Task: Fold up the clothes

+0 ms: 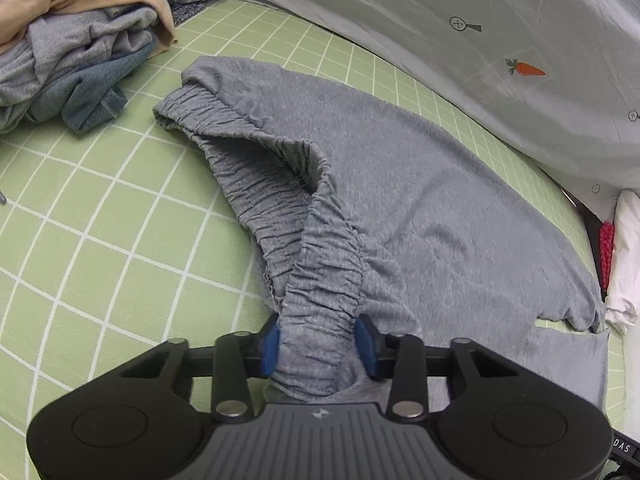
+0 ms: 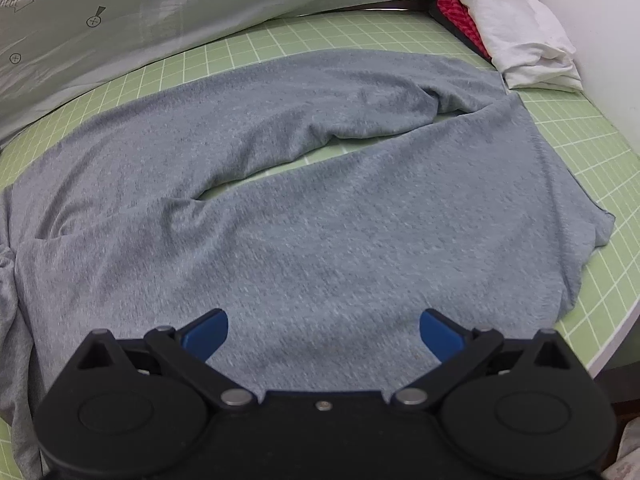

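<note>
My left gripper [image 1: 318,344] is clenched on the gathered elastic waistband [image 1: 320,280] of the grey knit trousers [image 1: 420,184], its blue pads [image 1: 270,346] pressing the bunched band from either side. From there the waistband loops away toward the far left of the green grid-lined mat [image 1: 100,240], gaping open with its inner face showing, and the rest of the garment spreads flat across the middle of the mat.

My right gripper [image 2: 324,330] hangs released, both blue fingertips [image 2: 208,334] wide apart above the cloth near the mat's near edge [image 2: 592,300]; I can't tell whether they touch the fabric. In the right wrist view the two trouser legs [image 2: 360,216] run toward the far right corner, parted by a narrow strip of bare mat, the far leg creased and partly rolled onto itself.

At the far left corner sits a heap of crumpled grey, blue and tan clothes [image 1: 80,52]. A pale grey sheet printed with small carrots [image 1: 480,40] borders the mat's far edge. At the far right corner a white rumpled cloth [image 2: 516,28] lies against a red patterned item [image 2: 456,12].
</note>
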